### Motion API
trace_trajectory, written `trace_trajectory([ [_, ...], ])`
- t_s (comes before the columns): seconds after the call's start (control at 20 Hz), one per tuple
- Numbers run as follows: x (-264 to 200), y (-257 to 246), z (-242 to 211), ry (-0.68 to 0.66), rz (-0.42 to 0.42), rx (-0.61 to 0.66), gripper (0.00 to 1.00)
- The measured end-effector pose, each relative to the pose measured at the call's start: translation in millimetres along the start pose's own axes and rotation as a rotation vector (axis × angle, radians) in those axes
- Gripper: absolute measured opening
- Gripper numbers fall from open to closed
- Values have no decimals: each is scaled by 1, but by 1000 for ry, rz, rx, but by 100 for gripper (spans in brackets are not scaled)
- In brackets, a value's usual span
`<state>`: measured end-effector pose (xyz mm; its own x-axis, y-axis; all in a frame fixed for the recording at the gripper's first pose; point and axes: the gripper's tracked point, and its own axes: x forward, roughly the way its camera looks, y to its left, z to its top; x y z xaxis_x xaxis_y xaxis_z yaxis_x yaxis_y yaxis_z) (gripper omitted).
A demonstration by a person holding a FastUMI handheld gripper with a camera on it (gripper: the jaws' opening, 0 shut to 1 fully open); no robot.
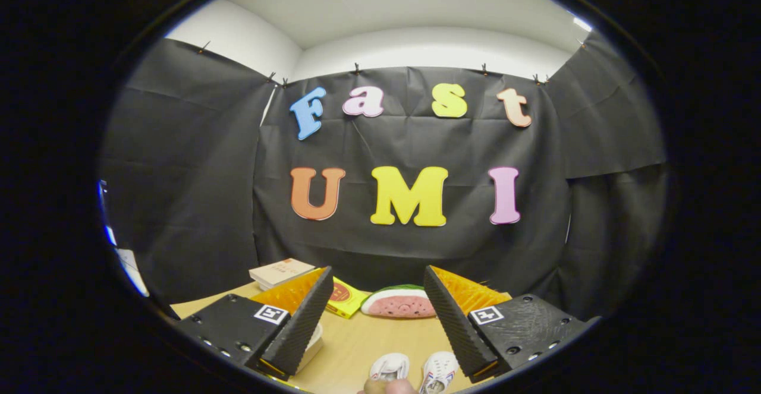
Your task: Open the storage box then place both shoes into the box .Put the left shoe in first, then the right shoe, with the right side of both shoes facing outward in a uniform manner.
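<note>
On the tabletop (368, 340), two shoes (416, 371) lie between my tool's (376, 317) spread, empty fingers, low and near. I see no box; risk: grabbing the wrong shoe first.

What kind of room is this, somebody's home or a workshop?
Most likely a small recording booth, not a home. Black cloth is clipped up as walls under a plain white ceiling. A wooden table holds props: a watermelon slice toy, books and small shoes beneath the open gripper.
</note>
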<state>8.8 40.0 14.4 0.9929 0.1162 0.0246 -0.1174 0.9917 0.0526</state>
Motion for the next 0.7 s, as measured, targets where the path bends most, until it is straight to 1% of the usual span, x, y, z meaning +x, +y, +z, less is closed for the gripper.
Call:
trace_trajectory([
  [0.2,0,0,-4,18,22,16,95],
  [0.45,7,7,-28,75,55,44,95],
  [0.55,14,17,-42,95,74,62,95],
  [0.7,24,39,-79,157,142,129,94],
])
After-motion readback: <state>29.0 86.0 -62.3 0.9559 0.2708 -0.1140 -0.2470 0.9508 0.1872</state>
